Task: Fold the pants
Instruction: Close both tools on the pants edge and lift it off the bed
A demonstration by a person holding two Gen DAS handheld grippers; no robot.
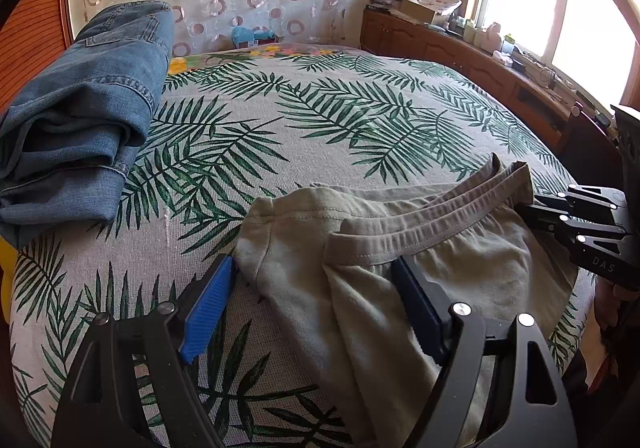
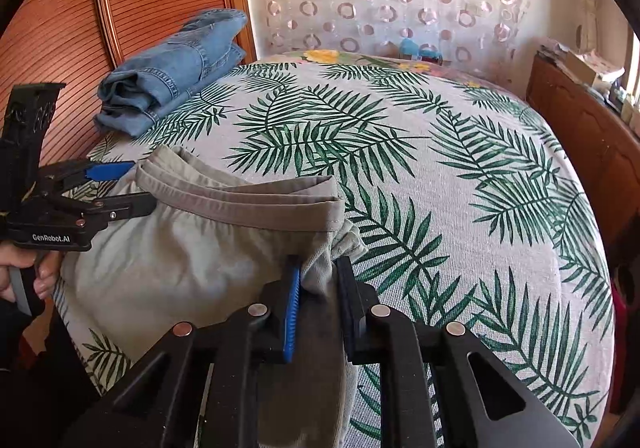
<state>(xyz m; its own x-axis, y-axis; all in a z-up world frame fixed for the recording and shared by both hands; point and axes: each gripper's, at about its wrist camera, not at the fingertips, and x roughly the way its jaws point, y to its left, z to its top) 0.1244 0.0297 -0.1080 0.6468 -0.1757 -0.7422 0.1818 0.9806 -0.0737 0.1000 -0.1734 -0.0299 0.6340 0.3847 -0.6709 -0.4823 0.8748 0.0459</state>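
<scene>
Here, right tool [image 2: 318, 298] pinching pants [image 2: 180, 256]; left tool [image 1: 316, 306] wide, astride waistband [image 1: 404, 232].

1. Pants [image 1: 400, 268]: 1, grey-green.
2. Jeans [image 1: 80, 120]: 1 folded pair.
3. Grippers: 2, left gripper [image 1: 316, 312] and right gripper [image 2: 320, 312].
4. Bed [image 1: 320, 120]: 1, palm-leaf cover.
</scene>
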